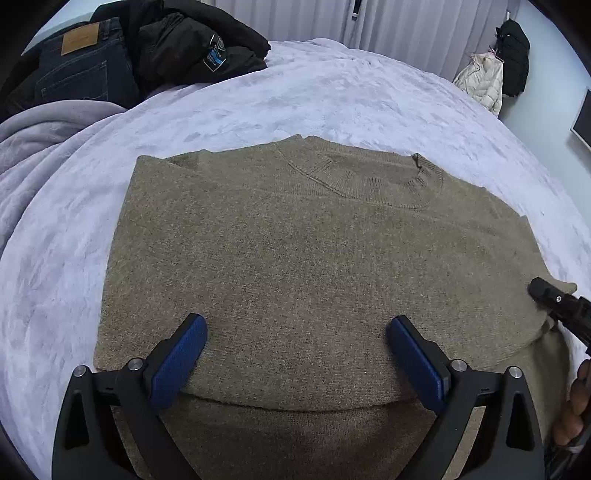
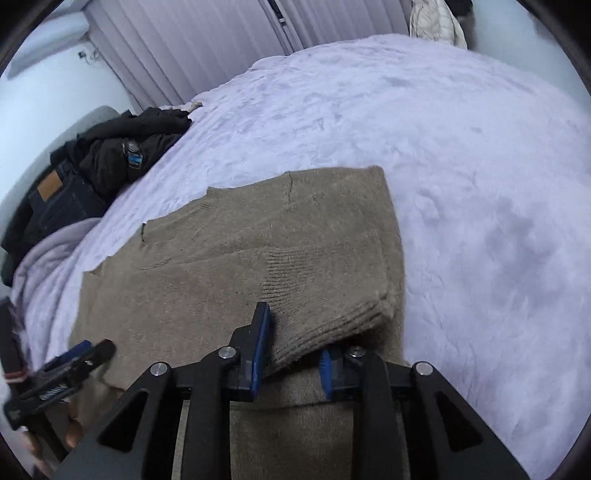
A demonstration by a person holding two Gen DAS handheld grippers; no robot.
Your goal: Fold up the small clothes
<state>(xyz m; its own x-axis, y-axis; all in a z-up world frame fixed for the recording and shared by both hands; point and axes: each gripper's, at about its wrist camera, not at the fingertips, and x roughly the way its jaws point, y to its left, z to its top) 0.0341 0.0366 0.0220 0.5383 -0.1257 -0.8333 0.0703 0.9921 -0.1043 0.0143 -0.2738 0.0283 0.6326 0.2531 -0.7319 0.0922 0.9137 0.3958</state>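
Observation:
A tan knit sweater (image 1: 295, 251) lies flat on the lavender bed cover (image 1: 314, 96), collar at the far side, partly folded with its sides tucked in. My left gripper (image 1: 295, 343) is open and empty, hovering over the sweater's near folded edge. My right gripper (image 2: 295, 350) sits at the sweater's right side, its jaws partly closed around the ribbed cuff (image 2: 332, 317) of a folded sleeve. The sweater also shows in the right wrist view (image 2: 240, 251). The right gripper shows at the right edge of the left wrist view (image 1: 561, 306); the left gripper shows at the lower left of the right wrist view (image 2: 70, 362).
Dark jeans (image 1: 81, 62) and a black jacket (image 1: 192, 40) lie piled at the bed's far left, next to a grey blanket (image 1: 40, 133). Curtains (image 1: 406, 26) hang behind the bed. Jackets (image 1: 495, 77) hang at the far right. A wide stretch of bed cover (image 2: 480, 184) lies right of the sweater.

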